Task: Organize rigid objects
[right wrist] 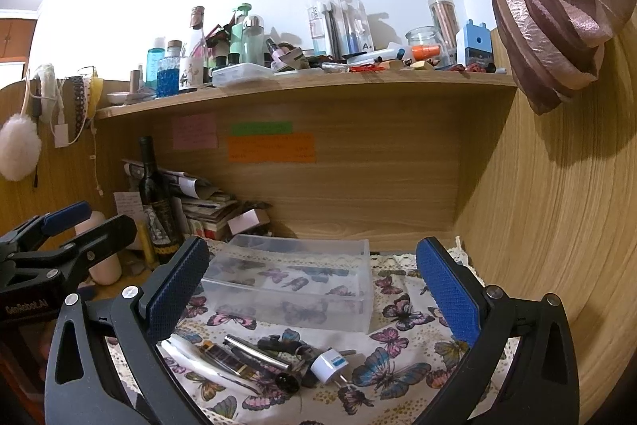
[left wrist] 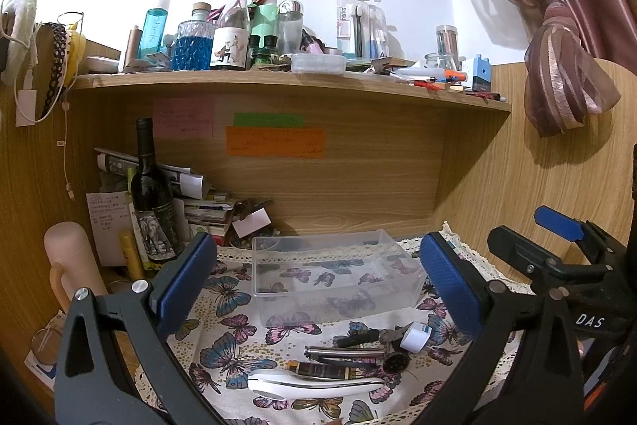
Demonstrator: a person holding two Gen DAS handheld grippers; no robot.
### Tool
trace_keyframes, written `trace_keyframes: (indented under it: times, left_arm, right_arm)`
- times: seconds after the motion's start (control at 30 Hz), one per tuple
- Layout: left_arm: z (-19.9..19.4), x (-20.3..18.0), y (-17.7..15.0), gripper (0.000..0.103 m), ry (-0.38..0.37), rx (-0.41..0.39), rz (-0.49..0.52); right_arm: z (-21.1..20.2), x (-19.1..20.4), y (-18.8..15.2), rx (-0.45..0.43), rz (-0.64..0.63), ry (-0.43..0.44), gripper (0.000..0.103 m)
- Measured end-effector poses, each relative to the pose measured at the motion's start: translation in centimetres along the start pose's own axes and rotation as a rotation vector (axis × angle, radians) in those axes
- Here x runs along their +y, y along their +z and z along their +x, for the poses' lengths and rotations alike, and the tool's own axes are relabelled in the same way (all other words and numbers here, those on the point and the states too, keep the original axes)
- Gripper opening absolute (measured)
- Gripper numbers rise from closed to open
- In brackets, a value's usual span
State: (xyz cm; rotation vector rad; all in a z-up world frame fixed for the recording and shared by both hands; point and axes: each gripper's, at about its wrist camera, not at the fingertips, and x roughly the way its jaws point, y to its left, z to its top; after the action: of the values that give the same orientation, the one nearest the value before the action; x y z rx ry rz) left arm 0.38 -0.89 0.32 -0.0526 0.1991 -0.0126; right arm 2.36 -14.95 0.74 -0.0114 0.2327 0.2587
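Left wrist view: my left gripper (left wrist: pixel 314 289) hangs released, jaws spread wide and holding nothing. Between and beyond them stands the clear plastic bin (left wrist: pixel 334 275), empty, on the butterfly cloth (left wrist: pixel 231 353) covering the table. The loose items lie nearer to me than the bin: a white handled tool (left wrist: pixel 318 383), a dark tube (left wrist: pixel 326 370), a metal cylinder (left wrist: pixel 344 352) and a white plug adapter (left wrist: pixel 415 336). The long items run left to right across the jaws' line. The right gripper (left wrist: pixel 557 249) shows at the right edge.

Right wrist view: the right gripper (right wrist: pixel 312 299) is likewise released and empty. The bin (right wrist: pixel 290 289) sits ahead, slightly left of centre. The plug adapter (right wrist: pixel 328 365) lies just below the midline of the jaws, prongs pointing right and down; the metal cylinder (right wrist: pixel 258 349) slants away to the left.

Judgement: nothing is binned yet. The adapter lies nearer the right gripper; the white tool nearer the left.
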Motion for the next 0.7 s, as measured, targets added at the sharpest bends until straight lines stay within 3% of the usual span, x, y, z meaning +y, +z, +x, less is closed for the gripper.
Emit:
trace_keyframes:
  times: [0.7]
  left_arm:
    - [0.23,0.07,0.06,0.103,-0.011,0.018,-0.011]
  right_arm:
    - [0.07,0.0,-0.09,0.007,-0.001,0.0,0.103]
